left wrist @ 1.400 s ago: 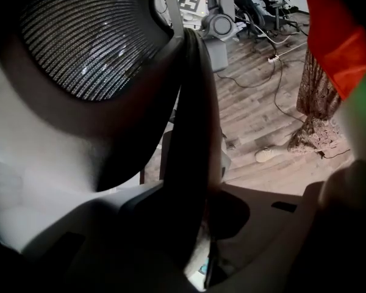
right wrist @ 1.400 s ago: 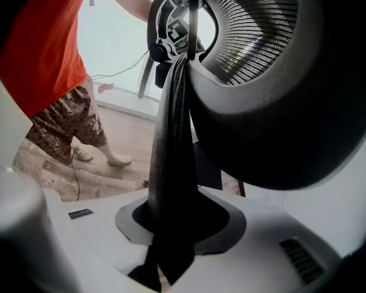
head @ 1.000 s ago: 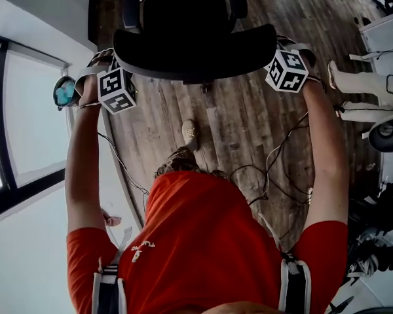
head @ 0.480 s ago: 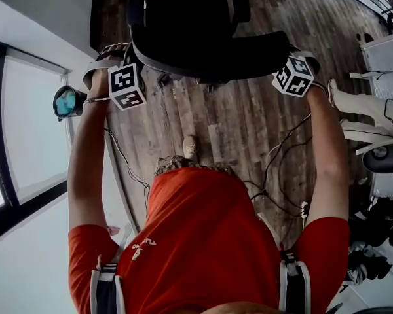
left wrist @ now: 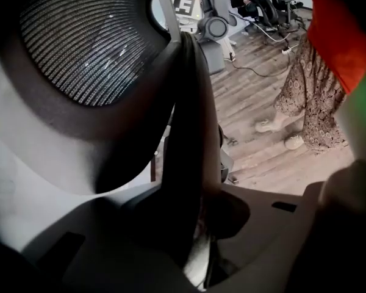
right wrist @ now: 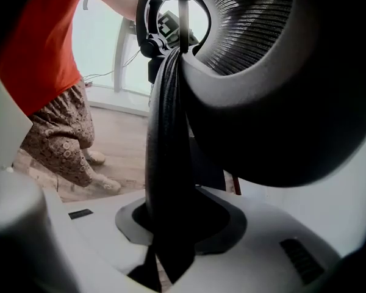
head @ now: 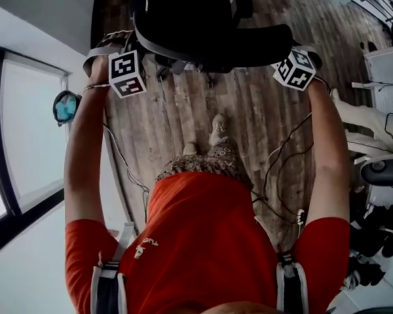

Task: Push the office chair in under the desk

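Black mesh fills the upper part of both gripper views: the backrest [head: 213,44] of the chair [head: 183,8], seen close from either side. The left gripper [left wrist: 190,237] has its jaws clamped at a middling width on the backrest's left edge. The right gripper [right wrist: 171,237] holds the right edge the same way, with the dark rim running straight down between its jaws. Neither grip looks any different from a second ago.

What has changed is position. In the head view the chair has slid toward the top of the frame, both grippers have gone up with it, and the arms stay stretched out behind it. A shoe [head: 217,128] now stands at mid-frame on the wood floor [head: 249,110] (the person has stepped after the chair instead of just reaching).

So the push is under way and the chair is rolling as one piece, with no visible twist to either side. It is not finished, though. The seat lies fully in sight at top centre, out on open floor, with nothing over it. No desk can be picked out for certain; the dark panel [head: 97,12] at upper left may belong to it. More travel toward the top of the frame seems needed, and the even two-sided hold should keep the chair running straight.
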### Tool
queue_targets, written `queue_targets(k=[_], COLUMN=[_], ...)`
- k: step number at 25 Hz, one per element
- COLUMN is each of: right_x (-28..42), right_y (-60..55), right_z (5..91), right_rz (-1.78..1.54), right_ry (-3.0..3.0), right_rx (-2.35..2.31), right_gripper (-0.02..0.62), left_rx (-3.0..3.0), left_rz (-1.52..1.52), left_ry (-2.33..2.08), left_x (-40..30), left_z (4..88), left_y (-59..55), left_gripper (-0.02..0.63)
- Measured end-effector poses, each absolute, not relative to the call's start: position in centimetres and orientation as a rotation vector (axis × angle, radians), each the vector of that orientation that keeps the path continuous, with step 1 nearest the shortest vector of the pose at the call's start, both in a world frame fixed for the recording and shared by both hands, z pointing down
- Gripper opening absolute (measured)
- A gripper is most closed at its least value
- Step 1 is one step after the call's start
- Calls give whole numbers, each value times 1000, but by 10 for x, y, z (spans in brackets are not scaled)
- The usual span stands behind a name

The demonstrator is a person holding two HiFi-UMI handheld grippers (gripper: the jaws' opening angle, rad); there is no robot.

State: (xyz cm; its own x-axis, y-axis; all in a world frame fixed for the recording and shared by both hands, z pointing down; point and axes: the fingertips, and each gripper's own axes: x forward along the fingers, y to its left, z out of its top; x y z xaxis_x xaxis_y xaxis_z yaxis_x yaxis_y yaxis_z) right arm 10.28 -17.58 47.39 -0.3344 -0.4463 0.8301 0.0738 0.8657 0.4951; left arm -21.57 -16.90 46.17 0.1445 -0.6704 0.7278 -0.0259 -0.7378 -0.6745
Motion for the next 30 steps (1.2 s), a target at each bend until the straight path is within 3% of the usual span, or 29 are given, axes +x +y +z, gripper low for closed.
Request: queue_targets(k=[30], right_x=[117], right_y=[-449], right_z=[483], right_rz=[-581], right_ry=[-1853], right_rx=[194], right_gripper=[124], left_rx=[-1915], left_rz=[-1686], left_ry=[745], left_x=[-207], left_z=[465], left_y=[-427], left_gripper=[115])
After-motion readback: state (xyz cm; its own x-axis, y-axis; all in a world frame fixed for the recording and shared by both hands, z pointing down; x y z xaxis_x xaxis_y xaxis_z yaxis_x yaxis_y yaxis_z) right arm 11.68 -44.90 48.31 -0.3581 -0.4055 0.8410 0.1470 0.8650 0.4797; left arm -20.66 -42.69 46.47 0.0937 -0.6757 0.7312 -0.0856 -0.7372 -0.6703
